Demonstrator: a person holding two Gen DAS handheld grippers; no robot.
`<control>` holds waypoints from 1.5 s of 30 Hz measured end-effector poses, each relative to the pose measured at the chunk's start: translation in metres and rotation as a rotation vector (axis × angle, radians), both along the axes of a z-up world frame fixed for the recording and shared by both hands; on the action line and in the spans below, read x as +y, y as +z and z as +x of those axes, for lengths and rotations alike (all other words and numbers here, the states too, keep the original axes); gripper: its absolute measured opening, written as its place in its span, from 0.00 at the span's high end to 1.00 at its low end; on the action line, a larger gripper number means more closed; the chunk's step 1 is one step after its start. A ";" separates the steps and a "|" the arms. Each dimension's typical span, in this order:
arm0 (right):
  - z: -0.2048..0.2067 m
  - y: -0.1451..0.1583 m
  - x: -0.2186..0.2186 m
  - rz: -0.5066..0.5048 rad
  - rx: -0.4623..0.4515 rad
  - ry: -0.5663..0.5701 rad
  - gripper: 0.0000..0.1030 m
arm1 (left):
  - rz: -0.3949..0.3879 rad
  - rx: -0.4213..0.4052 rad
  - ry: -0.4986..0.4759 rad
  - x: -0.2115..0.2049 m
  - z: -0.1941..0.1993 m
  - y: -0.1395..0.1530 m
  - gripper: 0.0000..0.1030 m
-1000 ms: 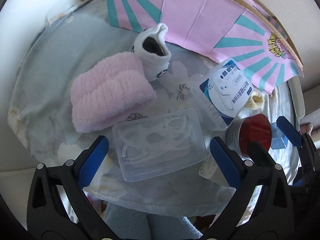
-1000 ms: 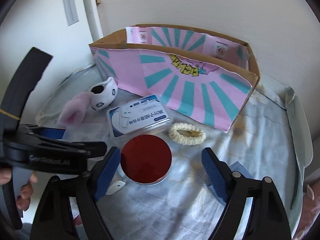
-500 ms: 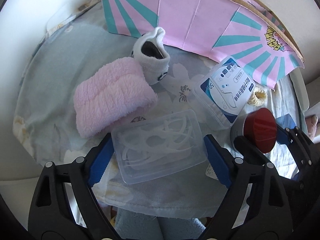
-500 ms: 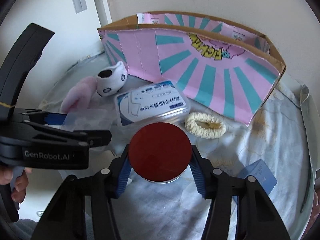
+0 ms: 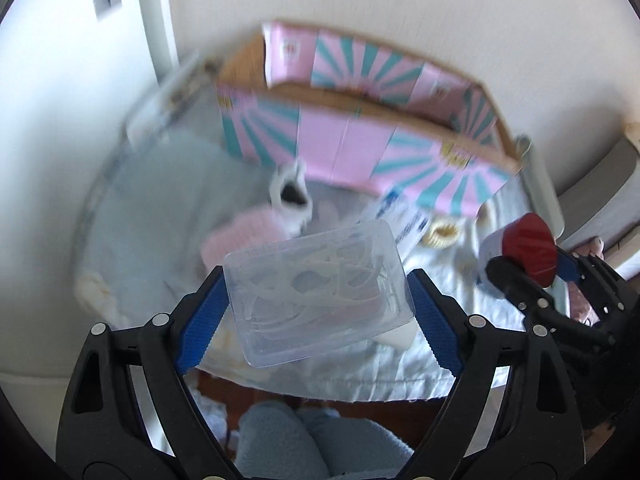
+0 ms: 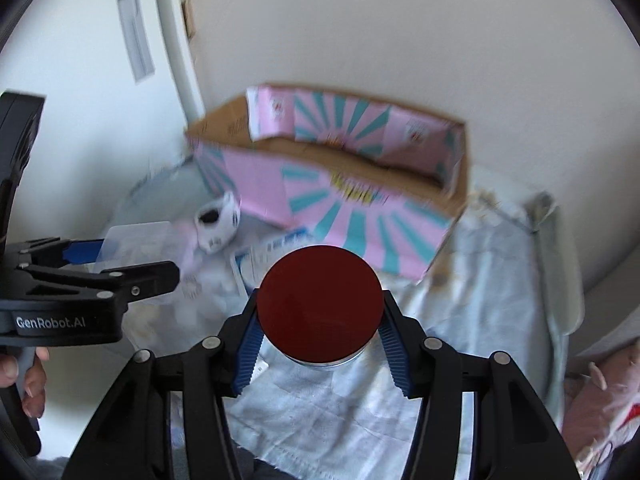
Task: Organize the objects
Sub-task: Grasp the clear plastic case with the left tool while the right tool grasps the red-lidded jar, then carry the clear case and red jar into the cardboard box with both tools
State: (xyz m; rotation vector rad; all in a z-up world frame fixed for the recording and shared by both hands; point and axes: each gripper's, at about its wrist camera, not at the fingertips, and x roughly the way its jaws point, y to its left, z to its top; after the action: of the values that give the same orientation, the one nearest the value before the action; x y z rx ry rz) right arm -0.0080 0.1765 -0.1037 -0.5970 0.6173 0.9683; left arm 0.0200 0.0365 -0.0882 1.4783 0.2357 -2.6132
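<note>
Left gripper (image 5: 316, 300) clamped on a clear box (image 5: 318, 292), blue pads pressed to its short ends, box lifted off the cloth (image 5: 160, 216) and tilted, pale plastic pieces loose inside. Right gripper (image 6: 320, 334) closed around a jar (image 6: 319, 306) with a dark red lid, pads tight on either side, jar held above the cloth. Same jar seen side-on at the right of the left wrist view, red ribbed lid over a pale body.

"GenRobot.AI" printed in white on the side of the left gripper, readable from the right wrist view. Yellow lettering on the carton (image 6: 340, 184) front, too blurred to read; pink with teal rays, open at the top, brown card inside, standing at the back of the cloth by the wall. Blue-and-white pack (image 5: 404, 216) lying just before the carton, print illegible. White sock (image 5: 290, 196) with a dark opening near the carton's left end, pink towel (image 5: 244, 236) touching it. Cream scrunchie (image 5: 440, 234) right of the pack.
</note>
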 end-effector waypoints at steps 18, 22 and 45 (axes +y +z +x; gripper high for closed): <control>-0.013 0.072 -0.029 0.072 -0.026 -0.354 0.51 | -0.110 0.210 -0.065 0.019 0.001 0.089 0.16; -0.013 0.075 -0.026 0.073 -0.035 -0.352 0.51 | -0.084 0.220 -0.062 0.013 -0.008 0.092 0.16; 0.084 0.094 0.081 0.074 -0.017 -0.416 0.51 | -0.026 0.193 -0.102 -0.057 -0.162 0.109 0.16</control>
State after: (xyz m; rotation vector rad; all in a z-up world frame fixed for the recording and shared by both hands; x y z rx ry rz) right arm 0.0757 0.2572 -0.0102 -0.3889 0.6556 0.5922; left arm -0.1421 -0.0202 0.0205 1.2614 0.1473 -2.8314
